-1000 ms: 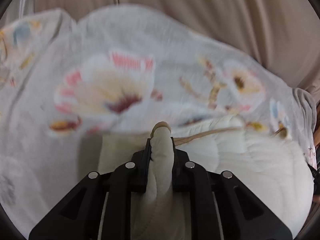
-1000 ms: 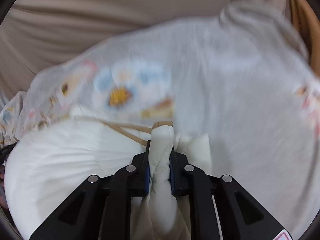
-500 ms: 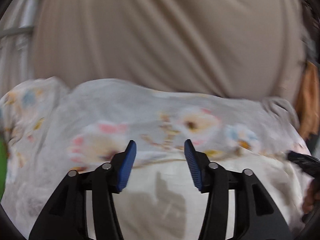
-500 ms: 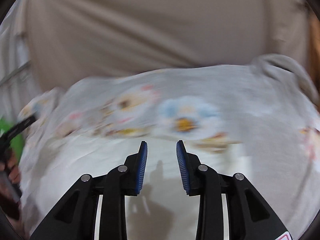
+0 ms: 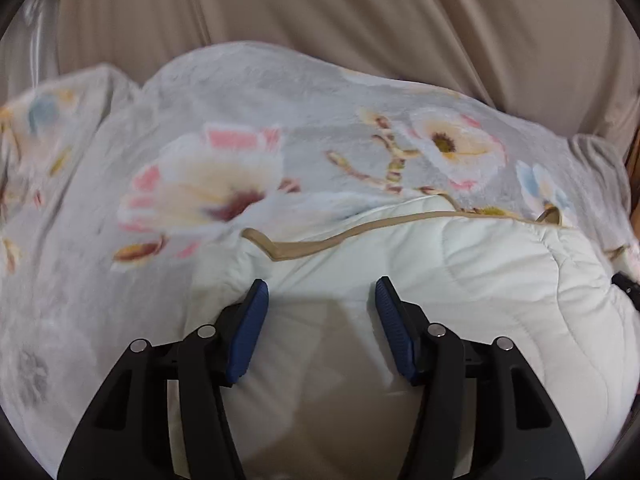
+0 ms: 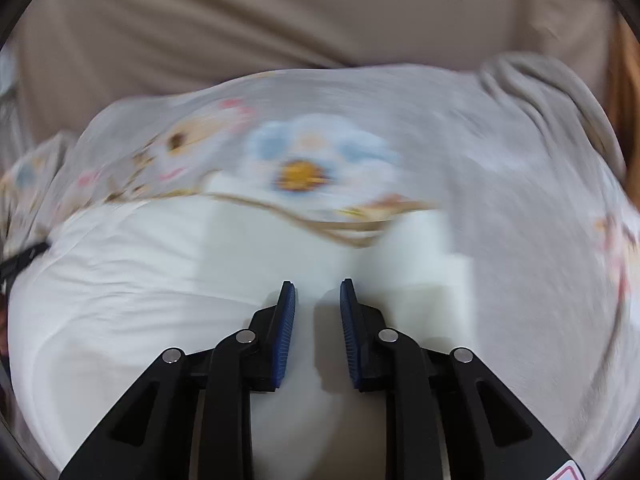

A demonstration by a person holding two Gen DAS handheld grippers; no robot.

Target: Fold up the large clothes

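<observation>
A large quilt lies spread out, grey floral side (image 5: 280,128) up, with its cream quilted underside (image 5: 460,280) folded over onto it; a tan trim edge (image 5: 312,246) marks the fold's border. My left gripper (image 5: 320,294) is open and empty just above the cream layer. In the right wrist view the same cream layer (image 6: 140,280) and floral side (image 6: 320,156) show, blurred. My right gripper (image 6: 317,290) is open and empty over the cream layer.
A beige fabric surface (image 5: 320,8) rises behind the quilt, also in the right wrist view (image 6: 280,12). A bunched grey quilt corner (image 6: 540,80) lies at the far right. A dark object (image 5: 626,284) pokes in at the right edge.
Both grippers were shut on the cream quilt edge a second ago. They let go, opened, and the folded layer now lies on the floral side. Both views have dipped back toward the quilt.
</observation>
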